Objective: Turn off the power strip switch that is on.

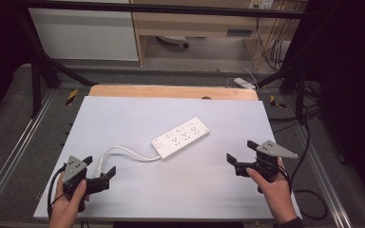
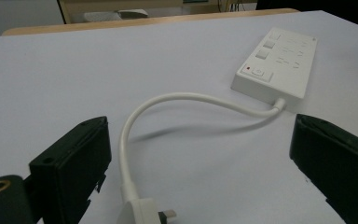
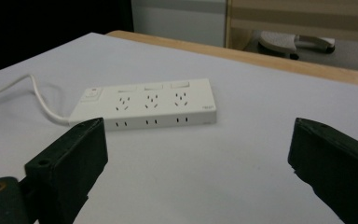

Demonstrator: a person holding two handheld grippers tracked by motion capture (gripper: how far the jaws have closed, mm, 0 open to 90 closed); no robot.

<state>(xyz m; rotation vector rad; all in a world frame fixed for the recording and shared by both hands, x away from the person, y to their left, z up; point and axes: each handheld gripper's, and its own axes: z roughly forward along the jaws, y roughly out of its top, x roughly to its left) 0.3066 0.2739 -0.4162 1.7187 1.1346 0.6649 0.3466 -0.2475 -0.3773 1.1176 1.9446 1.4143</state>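
Now, left claw (image 2: 191,172) gaping around plug (image 2: 144,212), right claw (image 3: 196,168) wide, power strip (image 3: 144,105) beyond

Beyond the white table (image 1: 123,114), grey carpet (image 1: 180,76) meets a wooden shelf unit (image 1: 195,23).

L gripper (image 2: 200,163): 2 black jaws rise at lower left & lower right of frame, wide apart, nothing between them gripped. White plug (image 2: 142,212) lies at bottom centre betw. the jaws, nearer the left one, prongs pointing right. Its white cord (image 2: 168,100) curves up & right to the white power strip (image 2: 277,65) at upper right, red dot by its switch. All on a pale table (image 2: 74,70).
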